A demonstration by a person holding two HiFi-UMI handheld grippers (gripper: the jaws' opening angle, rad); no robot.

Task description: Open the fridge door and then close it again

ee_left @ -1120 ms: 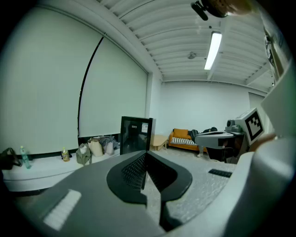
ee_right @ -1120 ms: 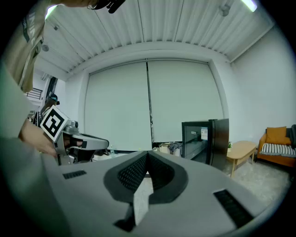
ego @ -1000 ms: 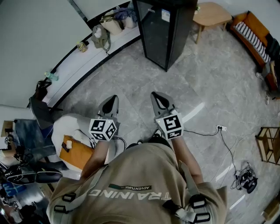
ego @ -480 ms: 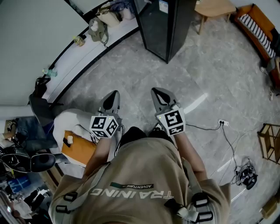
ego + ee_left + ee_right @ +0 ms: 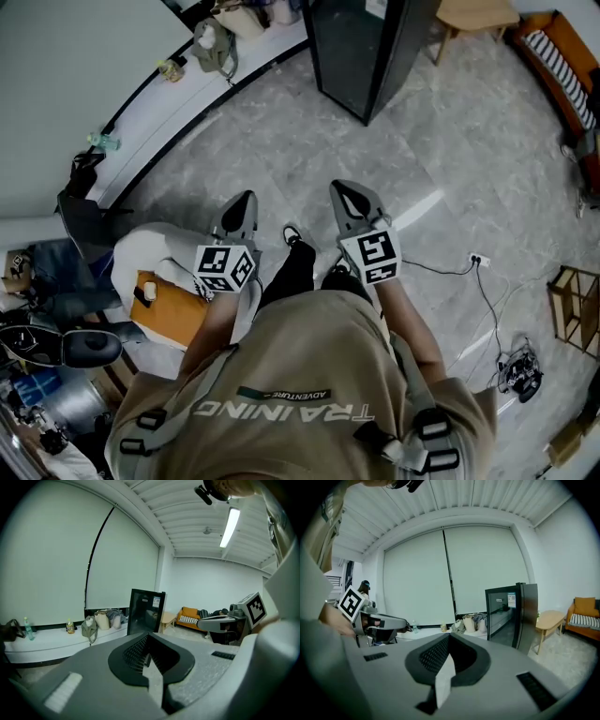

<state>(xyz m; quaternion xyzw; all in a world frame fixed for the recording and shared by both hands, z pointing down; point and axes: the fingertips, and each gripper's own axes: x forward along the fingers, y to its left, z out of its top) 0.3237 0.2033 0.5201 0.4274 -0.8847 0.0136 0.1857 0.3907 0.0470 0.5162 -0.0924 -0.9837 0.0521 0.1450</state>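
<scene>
Your left gripper (image 5: pixel 246 199) and right gripper (image 5: pixel 339 187) both have fingers pressed together, holding nothing. The fridge (image 5: pixel 361 47) stands well apart across the floor (image 5: pixel 281 150), door shut. You're aiming both forward, likely for the approach.

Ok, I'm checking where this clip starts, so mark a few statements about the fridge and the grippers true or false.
1. The fridge door is shut. True.
2. The right gripper grips the fridge. False: it hangs over the floor, well short of it.
3. The left gripper has its jaws together, with nothing between them. True.
4. The bags sit on the floor before the fridge. False: they lie on the white ledge beside it.
</scene>
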